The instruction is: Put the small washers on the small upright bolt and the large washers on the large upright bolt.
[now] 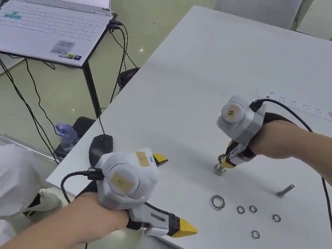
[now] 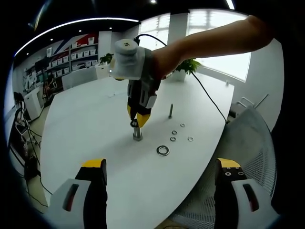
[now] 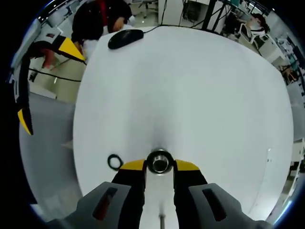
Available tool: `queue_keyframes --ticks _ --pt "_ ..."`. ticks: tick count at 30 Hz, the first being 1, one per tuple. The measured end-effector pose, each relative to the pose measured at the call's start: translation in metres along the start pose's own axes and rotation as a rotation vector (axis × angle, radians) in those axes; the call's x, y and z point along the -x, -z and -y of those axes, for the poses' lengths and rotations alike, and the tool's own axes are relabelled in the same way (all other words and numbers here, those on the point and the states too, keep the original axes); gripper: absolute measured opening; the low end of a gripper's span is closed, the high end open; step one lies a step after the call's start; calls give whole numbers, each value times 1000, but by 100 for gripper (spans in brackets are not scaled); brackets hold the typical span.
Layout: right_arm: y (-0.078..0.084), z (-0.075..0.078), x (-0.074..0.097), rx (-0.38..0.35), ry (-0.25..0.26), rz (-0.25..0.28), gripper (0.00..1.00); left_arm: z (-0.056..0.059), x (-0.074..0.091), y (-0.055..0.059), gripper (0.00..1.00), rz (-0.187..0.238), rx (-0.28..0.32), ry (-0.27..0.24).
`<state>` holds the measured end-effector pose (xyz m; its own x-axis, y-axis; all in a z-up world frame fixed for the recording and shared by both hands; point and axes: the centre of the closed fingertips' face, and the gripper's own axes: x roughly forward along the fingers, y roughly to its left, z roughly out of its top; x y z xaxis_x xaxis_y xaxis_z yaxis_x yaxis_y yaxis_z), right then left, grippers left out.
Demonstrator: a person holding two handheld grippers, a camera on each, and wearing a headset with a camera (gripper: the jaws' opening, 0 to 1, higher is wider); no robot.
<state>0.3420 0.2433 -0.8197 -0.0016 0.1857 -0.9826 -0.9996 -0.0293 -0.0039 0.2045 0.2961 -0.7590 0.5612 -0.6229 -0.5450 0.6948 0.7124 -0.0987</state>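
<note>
On bench, head view: right gripper [image 1: 226,162] low over large bolt [image 1: 220,169]; small washers [image 1: 252,209] loose nearby.
Left gripper view: left gripper [image 2: 161,164] spread, empty, well apart.
Right gripper view: jaws pinch large washer [image 3: 159,162] above large bolt.
Likely risk: off-centre release, so the washer catches the bolt tip and rolls off.

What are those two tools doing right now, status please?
Left tool open, idle near table edge. Right tool shut on large washer, right above large bolt. Second large washer, four small washers loose on table. Nothing blocking.
</note>
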Motion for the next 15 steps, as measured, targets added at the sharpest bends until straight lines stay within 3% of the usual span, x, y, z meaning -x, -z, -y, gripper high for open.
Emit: queue_keyframes --ticks 10,15 --pt "5 6 -20 6 -5 -16 21 -2 2 -7 94 18 0 -1" --pt "8 7 -32 -13 -7 -8 21 -4 4 -4 94 13 3 -3"
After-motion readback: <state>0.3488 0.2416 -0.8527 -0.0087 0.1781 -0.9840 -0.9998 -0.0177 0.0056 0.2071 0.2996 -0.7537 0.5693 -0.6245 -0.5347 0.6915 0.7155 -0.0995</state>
